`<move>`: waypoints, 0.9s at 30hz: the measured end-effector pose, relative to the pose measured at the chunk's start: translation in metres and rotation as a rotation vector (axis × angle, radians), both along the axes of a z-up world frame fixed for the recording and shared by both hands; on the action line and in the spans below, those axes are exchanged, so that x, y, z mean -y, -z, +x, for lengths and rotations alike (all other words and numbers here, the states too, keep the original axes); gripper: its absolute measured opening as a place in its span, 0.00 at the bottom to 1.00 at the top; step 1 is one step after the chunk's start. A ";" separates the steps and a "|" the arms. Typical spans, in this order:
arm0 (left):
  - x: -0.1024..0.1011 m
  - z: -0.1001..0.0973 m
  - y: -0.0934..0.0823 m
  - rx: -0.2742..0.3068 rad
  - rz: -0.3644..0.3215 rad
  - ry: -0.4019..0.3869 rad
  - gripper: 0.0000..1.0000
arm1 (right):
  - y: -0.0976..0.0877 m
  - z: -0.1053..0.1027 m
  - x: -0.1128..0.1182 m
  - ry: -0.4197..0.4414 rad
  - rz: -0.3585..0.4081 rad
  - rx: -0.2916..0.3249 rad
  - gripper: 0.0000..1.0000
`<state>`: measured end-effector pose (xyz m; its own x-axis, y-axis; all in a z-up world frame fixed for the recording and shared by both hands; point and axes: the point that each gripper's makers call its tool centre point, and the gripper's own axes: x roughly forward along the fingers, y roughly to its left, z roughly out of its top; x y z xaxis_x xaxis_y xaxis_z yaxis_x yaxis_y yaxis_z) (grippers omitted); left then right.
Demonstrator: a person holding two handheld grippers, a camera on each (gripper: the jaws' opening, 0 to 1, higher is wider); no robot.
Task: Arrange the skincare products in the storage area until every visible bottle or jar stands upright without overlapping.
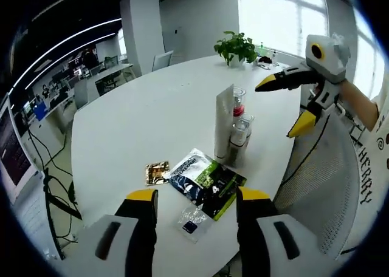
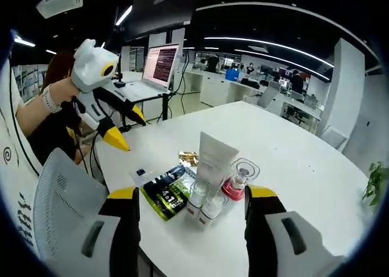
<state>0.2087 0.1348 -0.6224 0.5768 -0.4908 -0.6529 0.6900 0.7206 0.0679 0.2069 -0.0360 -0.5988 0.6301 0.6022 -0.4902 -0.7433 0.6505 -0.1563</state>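
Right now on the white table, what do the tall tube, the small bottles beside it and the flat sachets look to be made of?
The tall tube looks like matte white soft plastic, flat-crimped at its top. The small bottles look like clear glass or hard plastic, see-through with highlights; which one I cannot tell. The green-and-black sachet and gold sachet look like glossy printed foil or film, lying flat and catching glare.

The left gripper view is looking down across the round white table (image 1: 152, 107) from its near edge, facing the far windows and a potted plant (image 1: 236, 46). The right gripper view is looking from the opposite side, facing the office desks and a laptop (image 2: 159, 67). Both are hovering fairly near and sharing the same cluster: the white tube (image 1: 223, 122) (image 2: 214, 158) and the green-black sachet (image 1: 209, 180) (image 2: 169, 192).
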 end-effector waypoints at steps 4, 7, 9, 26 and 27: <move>-0.005 -0.002 -0.007 0.028 0.003 -0.008 0.53 | -0.004 0.003 0.015 0.041 0.011 0.000 0.82; -0.010 -0.003 -0.011 0.048 0.016 -0.018 0.63 | -0.007 0.004 0.022 0.060 0.009 0.005 0.86; -0.015 -0.002 -0.013 0.058 0.020 -0.034 0.68 | -0.007 0.004 0.027 0.076 -0.006 0.007 0.90; -0.027 -0.010 -0.025 0.126 0.027 -0.038 0.95 | -0.014 0.006 0.041 0.115 -0.027 0.030 1.00; -0.027 -0.010 -0.025 0.125 0.019 -0.037 0.95 | -0.014 0.007 0.041 0.116 -0.029 0.029 1.00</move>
<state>0.1983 0.1614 -0.5971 0.6718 -0.4561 -0.5836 0.6484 0.7431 0.1657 0.2138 -0.0766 -0.5853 0.7087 0.5107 -0.4867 -0.6585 0.7265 -0.1964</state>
